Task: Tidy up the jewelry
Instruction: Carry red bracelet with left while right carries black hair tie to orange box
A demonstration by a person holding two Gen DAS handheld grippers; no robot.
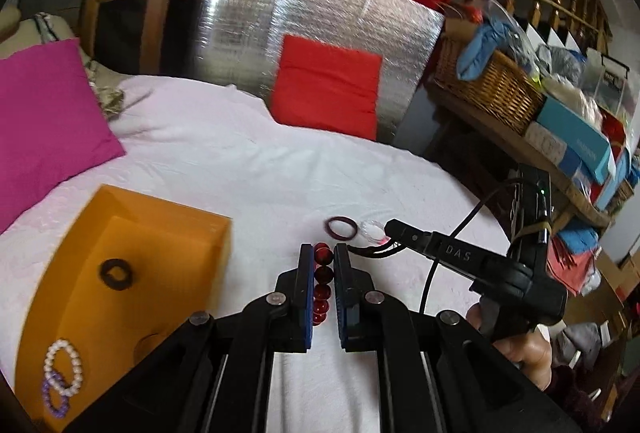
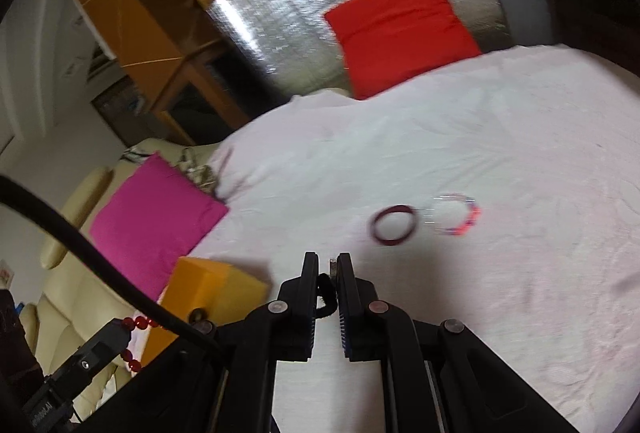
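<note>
**Both grippers carry a piece toward the orange box**

Left wrist view: the left gripper (image 1: 323, 273) has its jaws clamped on a red bead bracelet (image 1: 322, 283), whose beads line up in the narrow gap between the two fingers. Just to the left sits the orange box (image 1: 160, 229), open on top. It already holds a black ring-shaped band (image 1: 117, 274) near its middle, and a white pearl bracelet (image 1: 63, 367) touching a purple bead bracelet (image 1: 54, 399) at its near end. On the white sheet (image 1: 240, 161) ahead lie a dark maroon bangle (image 1: 341, 227) and, just beside it, a clear bead bracelet (image 1: 373, 232). The right gripper (image 1: 390, 229) reaches in from the right, close over those two; a black cord hangs from its tip.

Right wrist view: the right gripper (image 2: 329, 275) has its jaws closed on a black fuzzy band (image 2: 326, 295), which loops down between the fingers. The maroon bangle (image 2: 394, 225) and the clear bracelet (image 2: 456, 215), with red and blue beads, lie ahead on the sheet, apart from the gripper. The orange box (image 2: 218, 283) is at lower left, with the red beads (image 2: 136, 329) hanging from the left gripper near it.

The step in hand looks like carrying held pieces to the box. The next move calls for bringing each gripper over the box opening and parting the jaws there, clear of the pieces already inside; two pieces remain on the sheet.
</note>
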